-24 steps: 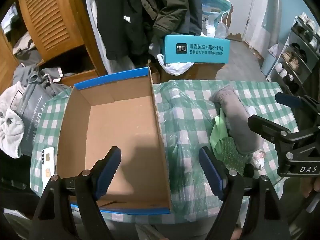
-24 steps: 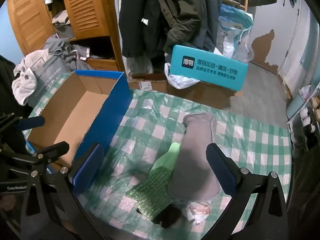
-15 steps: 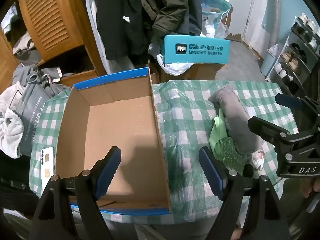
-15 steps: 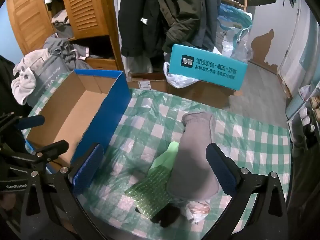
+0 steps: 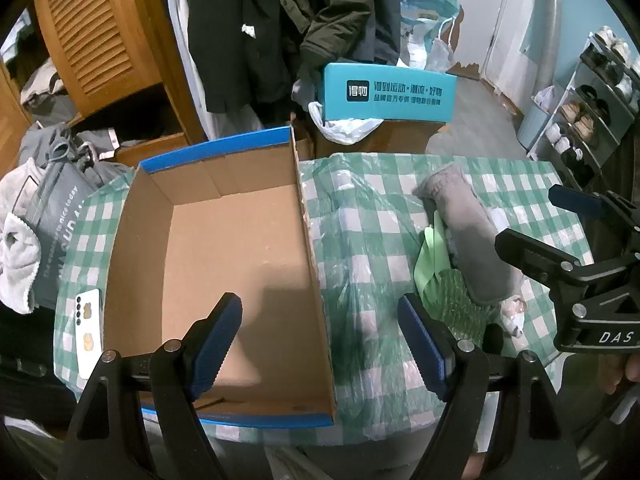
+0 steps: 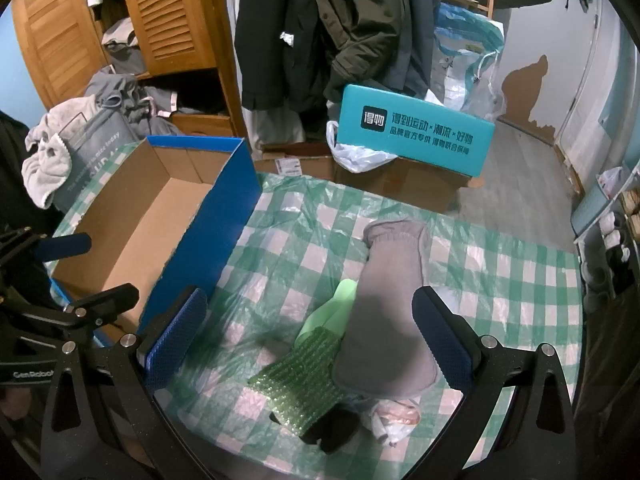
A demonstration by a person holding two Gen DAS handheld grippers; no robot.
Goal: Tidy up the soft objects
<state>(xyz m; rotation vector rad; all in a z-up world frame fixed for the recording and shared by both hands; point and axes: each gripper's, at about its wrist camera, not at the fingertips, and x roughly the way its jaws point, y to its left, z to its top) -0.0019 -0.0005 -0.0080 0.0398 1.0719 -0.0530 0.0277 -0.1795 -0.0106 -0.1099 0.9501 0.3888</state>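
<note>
A grey mitten (image 6: 386,300) (image 5: 468,240) lies on the green checked tablecloth (image 6: 500,280), overlapping a light green cloth (image 6: 332,312) and a green bubble-wrap sheet (image 6: 304,376) (image 5: 456,308). A small black item (image 6: 332,428) and a crumpled pale bag (image 6: 396,420) lie at the pile's near end. An empty blue-sided cardboard box (image 5: 224,248) (image 6: 136,224) stands to the left. My left gripper (image 5: 320,338) hovers open over the box's near right corner. My right gripper (image 6: 308,340) hovers open above the pile, touching nothing.
A white phone (image 5: 88,332) lies left of the box. A teal carton (image 6: 412,136) sits on brown boxes behind the table, with hanging coats (image 6: 320,20), a wooden wardrobe (image 5: 100,40) and a shoe rack (image 5: 592,96) around. Grey clothes (image 5: 36,216) are heaped at the left.
The right gripper has drifted slightly right and nearer over the pile. The left gripper has barely moved. Both stay open.
</note>
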